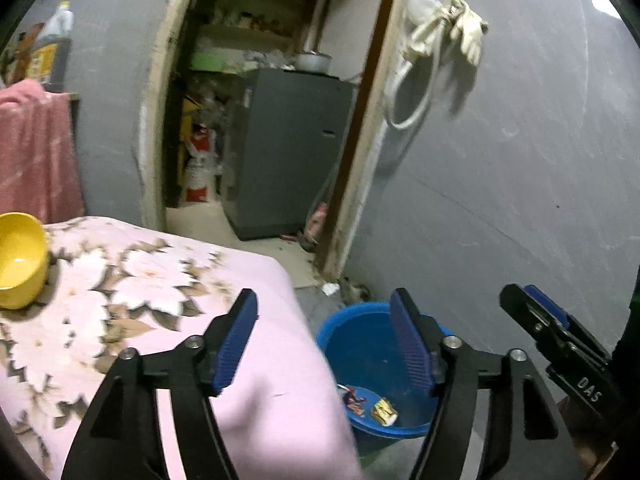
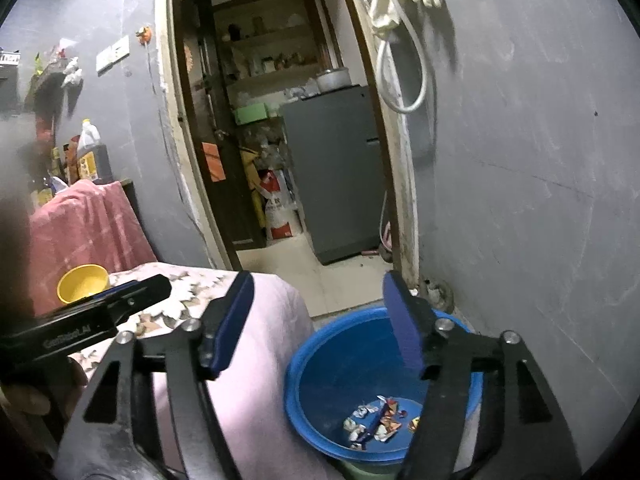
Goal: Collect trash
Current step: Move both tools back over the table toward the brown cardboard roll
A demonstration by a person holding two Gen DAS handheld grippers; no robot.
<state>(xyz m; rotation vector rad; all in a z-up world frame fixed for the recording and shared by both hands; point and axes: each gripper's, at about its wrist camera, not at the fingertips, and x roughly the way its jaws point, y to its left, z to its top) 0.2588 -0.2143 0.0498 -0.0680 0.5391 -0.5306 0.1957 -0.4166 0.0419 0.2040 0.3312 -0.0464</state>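
While showing only two wrappers in the blue tub (image 1: 372, 344), left view hiding the heap of trash scraps (image 2: 380, 424) plain in the right view. Lying loose in the tub bottom, below both tongs. Left tongs (image 1: 324, 344) gaping wide, holding nothing; right tongs (image 2: 320, 320) likewise spread, over the tub rim.

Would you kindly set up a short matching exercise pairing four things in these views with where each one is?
Things:
1. yellow bowl
2. wrappers
3. white gloves
4. blue basin

Places:
A. hanging on the wall beside the doorway
B. on the floor next to the bed
C. on the floral bedspread
D. at the bottom of the basin

Pairs: 1-C, 2-D, 3-A, 4-B
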